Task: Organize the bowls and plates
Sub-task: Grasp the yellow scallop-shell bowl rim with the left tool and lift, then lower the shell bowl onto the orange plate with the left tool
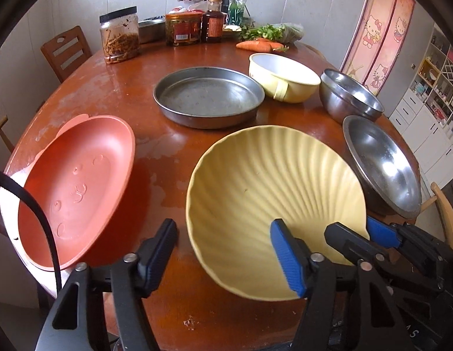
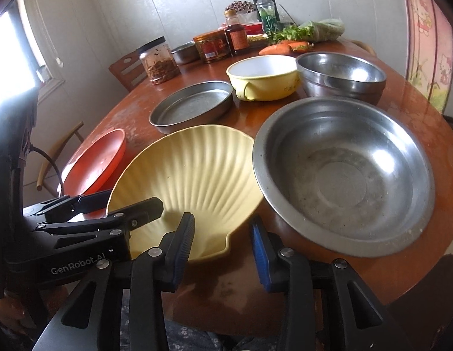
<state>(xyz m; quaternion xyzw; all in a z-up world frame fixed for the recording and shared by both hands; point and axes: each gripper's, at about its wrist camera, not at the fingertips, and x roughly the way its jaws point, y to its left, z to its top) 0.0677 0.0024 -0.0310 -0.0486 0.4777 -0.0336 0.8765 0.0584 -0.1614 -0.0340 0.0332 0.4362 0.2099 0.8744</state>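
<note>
Across the round wooden table (image 1: 133,93) sat steel bowls, a pan and an orange plate (image 1: 80,187). My right gripper (image 2: 222,238) stood open around the yellow shell plate (image 2: 194,175)'s near rim, tilted against the big steel bowl (image 2: 343,175). My left gripper (image 1: 223,251) was open too, holding nothing; I judged I should seat the rim deep before closing.

On the black body of my left gripper (image 2: 89,204), seen from the right wrist camera, white lettering reads "GenRobot.AI". The red labels on the jar (image 2: 211,46) and sauce bottle (image 2: 236,36) at the table's far end are too blurred to read.
</note>
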